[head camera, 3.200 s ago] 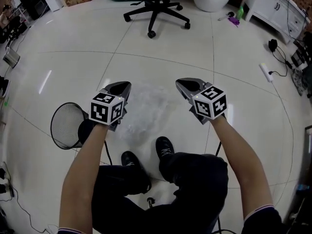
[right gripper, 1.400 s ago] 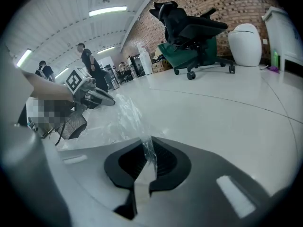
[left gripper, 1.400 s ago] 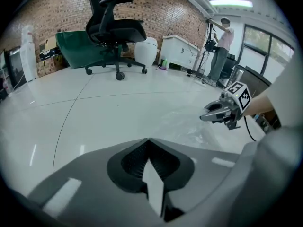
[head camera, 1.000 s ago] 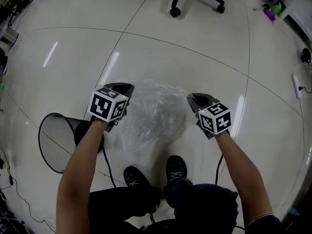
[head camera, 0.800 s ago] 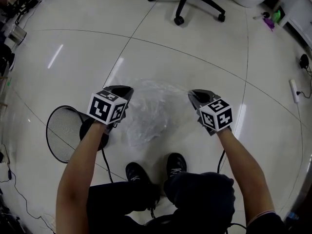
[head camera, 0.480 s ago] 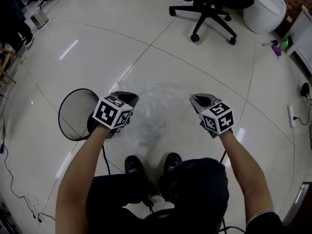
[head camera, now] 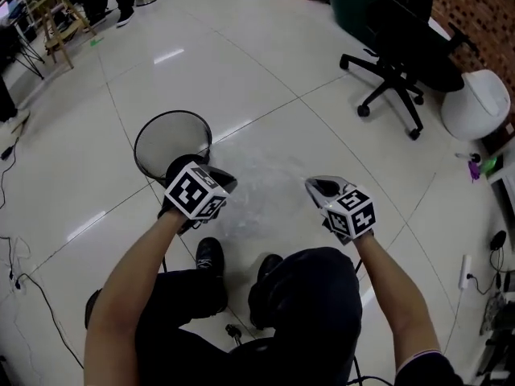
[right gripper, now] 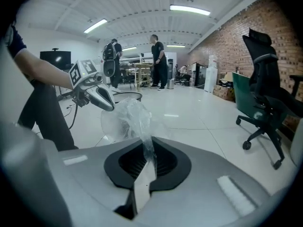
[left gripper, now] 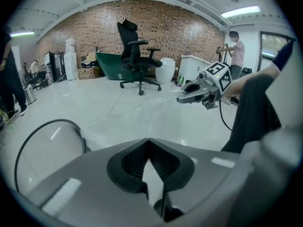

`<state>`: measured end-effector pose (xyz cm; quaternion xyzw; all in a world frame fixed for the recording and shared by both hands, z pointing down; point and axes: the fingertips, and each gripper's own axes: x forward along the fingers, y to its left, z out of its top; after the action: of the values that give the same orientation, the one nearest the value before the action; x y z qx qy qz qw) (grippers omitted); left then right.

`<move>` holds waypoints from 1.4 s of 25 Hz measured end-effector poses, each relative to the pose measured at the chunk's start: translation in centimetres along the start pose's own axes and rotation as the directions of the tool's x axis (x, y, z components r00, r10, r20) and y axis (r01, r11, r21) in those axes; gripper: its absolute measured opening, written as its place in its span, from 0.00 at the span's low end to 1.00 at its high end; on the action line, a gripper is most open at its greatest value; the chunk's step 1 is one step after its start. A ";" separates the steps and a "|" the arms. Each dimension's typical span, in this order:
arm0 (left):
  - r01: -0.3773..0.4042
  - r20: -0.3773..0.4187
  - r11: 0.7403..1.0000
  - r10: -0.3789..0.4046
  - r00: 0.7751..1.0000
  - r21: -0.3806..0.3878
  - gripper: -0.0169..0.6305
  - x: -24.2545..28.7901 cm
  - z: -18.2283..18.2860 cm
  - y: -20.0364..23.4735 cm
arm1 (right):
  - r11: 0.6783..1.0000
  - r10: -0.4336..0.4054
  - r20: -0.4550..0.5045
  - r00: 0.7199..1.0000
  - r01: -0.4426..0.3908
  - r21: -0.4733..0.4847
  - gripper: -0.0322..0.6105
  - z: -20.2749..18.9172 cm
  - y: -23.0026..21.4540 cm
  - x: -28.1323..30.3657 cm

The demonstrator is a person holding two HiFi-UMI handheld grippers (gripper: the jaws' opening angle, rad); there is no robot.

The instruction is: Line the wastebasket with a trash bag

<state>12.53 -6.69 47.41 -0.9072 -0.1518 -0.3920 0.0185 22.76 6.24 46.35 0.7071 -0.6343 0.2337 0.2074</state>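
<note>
Trash bag (head camera: 261, 195), clear film, hangs stretched between the two grippers above the floor, beside the basket and not over it. Left gripper (head camera: 228, 181) is clenched on one edge of the film. Right gripper (head camera: 315, 187) is clenched on the other edge, with a pinched strand rising out of its jaws in the right gripper view.

Change over the last seconds: the wire-mesh wastebasket (head camera: 149, 139), earlier off to the side by the left forearm, now sits just ahead of the left gripper, open mouth showing. The person has swung round toward it, bag held throughout.

Judgement: still the carry-to-basket stage, lining not begun. The bag mouth needs spreading over the rim next.

Surface: glossy pale tiled floor (head camera: 241, 71), cables (head camera: 32, 296) at its edge.

Room: black office chair (head camera: 402, 63), white rounded container (head camera: 475, 103), brick wall (head camera: 483, 6), people (right gripper: 156, 60) standing far off.
</note>
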 end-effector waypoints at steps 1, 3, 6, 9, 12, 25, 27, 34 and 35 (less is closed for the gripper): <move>-0.008 -0.001 1.000 0.008 1.000 -0.019 0.05 -0.6 -0.6 -0.1 | 1.000 0.023 -0.005 1.000 -0.023 -0.020 0.05 0.3 0.6 0.2; -0.026 -0.014 0.998 0.026 1.000 -0.052 0.05 -1.9 -2.2 -0.5 | 0.996 0.069 -0.018 0.997 -0.069 -0.057 0.05 0.8 1.9 0.8; -0.064 -0.034 0.993 0.061 0.998 -0.096 0.05 -3.8 -4.9 -0.7 | 0.985 0.137 -0.028 0.990 -0.140 -0.106 0.05 1.8 4.1 1.8; -0.110 -0.036 0.984 0.106 0.994 -0.138 0.05 -5.5 -6.8 -0.8 | 0.966 0.204 -0.042 0.978 -0.208 -0.156 0.05 2.4 6.3 2.7; -0.165 -0.023 0.969 0.164 0.986 -0.182 0.05 -7.6 -7.9 -0.6 | 0.943 0.257 -0.055 0.965 -0.263 -0.206 0.05 3.1 8.1 3.4; -0.378 0.040 0.853 0.419 0.907 -0.361 0.05 -17.6 -11.2 2.2 | 0.847 0.390 -0.058 0.919 -0.383 -0.369 0.05 10.8 12.2 5.9; -0.390 0.029 0.840 0.431 0.902 -0.377 0.05 -17.9 -11.7 3.0 | 0.837 0.417 -0.057 0.907 -0.408 -0.364 0.05 11.7 12.4 6.9; -0.430 0.045 0.780 0.502 0.864 -0.454 0.05 -18.3 -11.7 7.6 | 0.831 0.444 -0.042 0.895 -0.429 -0.355 0.05 14.7 11.5 11.5; -0.434 0.048 0.775 0.510 0.859 -0.458 0.05 -18.3 -11.6 8.1 | 0.831 0.446 -0.043 0.894 -0.431 -0.352 0.05 15.0 11.3 12.0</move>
<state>-5.16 -20.93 42.96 -0.9269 0.1710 -0.3195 -0.0979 13.61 -13.40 41.35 0.4986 -0.8150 0.1431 0.2583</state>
